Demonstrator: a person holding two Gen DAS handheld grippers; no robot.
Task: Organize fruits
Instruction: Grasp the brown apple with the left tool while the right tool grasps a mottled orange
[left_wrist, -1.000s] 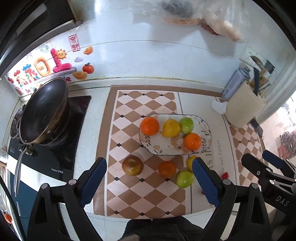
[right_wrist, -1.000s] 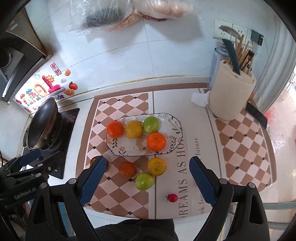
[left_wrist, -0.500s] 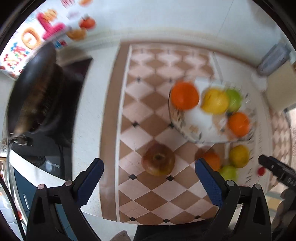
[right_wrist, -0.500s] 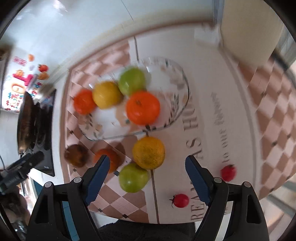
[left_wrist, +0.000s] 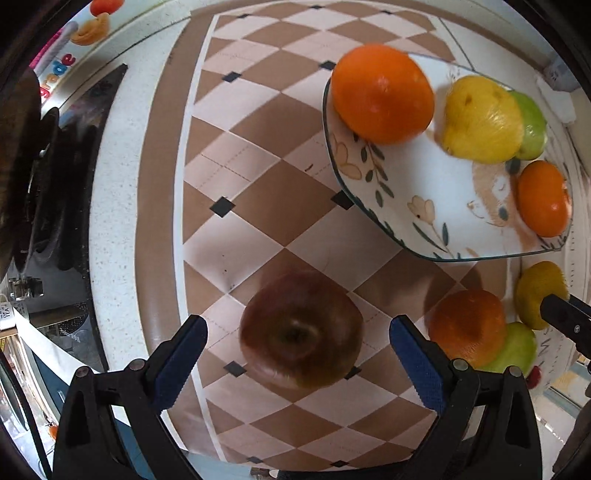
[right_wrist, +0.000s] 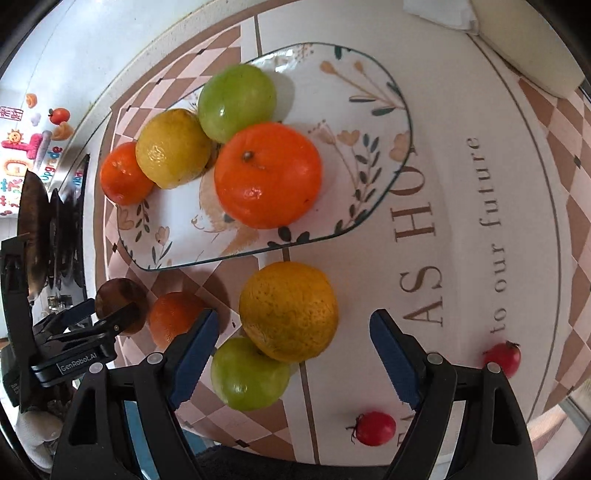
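Fruits fill the plate (right_wrist: 384, 110): two oranges, a lemon (right_wrist: 173, 147), a green apple (right_wrist: 238, 101). Left claw (left_wrist: 295, 354) gapes around a brown apple (left_wrist: 301, 328); right claw (right_wrist: 291, 350) gapes around a yellow orange (right_wrist: 289, 311).

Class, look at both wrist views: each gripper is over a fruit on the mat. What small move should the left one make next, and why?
Probably lower the left gripper a little and close it on the brown apple. Its fingers are open on either side of the apple, not touching it, and the apple lies on the mat, outside the plate that holds four fruits.
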